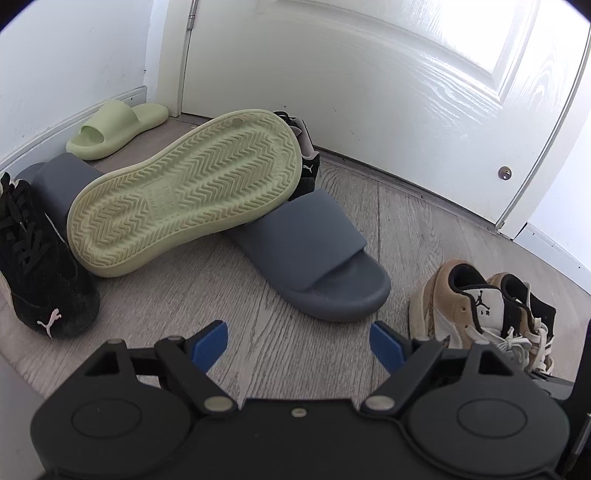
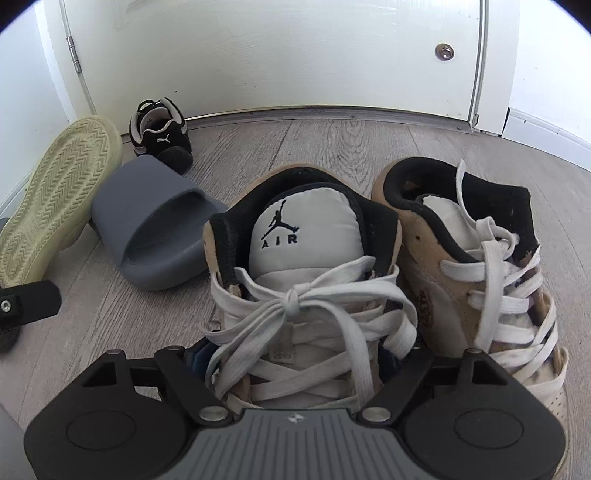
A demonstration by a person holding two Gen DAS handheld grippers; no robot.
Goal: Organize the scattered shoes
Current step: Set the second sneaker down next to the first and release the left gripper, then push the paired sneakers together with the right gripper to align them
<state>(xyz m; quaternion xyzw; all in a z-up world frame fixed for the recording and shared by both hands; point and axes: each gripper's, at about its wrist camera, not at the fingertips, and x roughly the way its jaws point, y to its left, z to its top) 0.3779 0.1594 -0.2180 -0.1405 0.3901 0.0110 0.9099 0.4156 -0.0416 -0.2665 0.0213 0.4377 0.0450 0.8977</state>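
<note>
Sneaker (image 2: 295, 295) between right gripper (image 2: 291, 360) fingers, contact unclear | left gripper (image 1: 299, 338) wide, empty, above floor (image 1: 295, 343)

A white panelled door (image 1: 369, 74) with a faint wood-grain surface stands shut at the back of the scene, a small round silver fitting (image 1: 504, 172) set low near its free edge and a silver hinge (image 1: 190, 22) on its other edge. A metal threshold strip (image 2: 332, 114) runs along its foot where it meets the grey wood-look plank floor (image 1: 280, 350). Plain white walls (image 1: 74, 48) flank the door on both sides, each with a white skirting board (image 1: 74, 122) along the floor.
</note>
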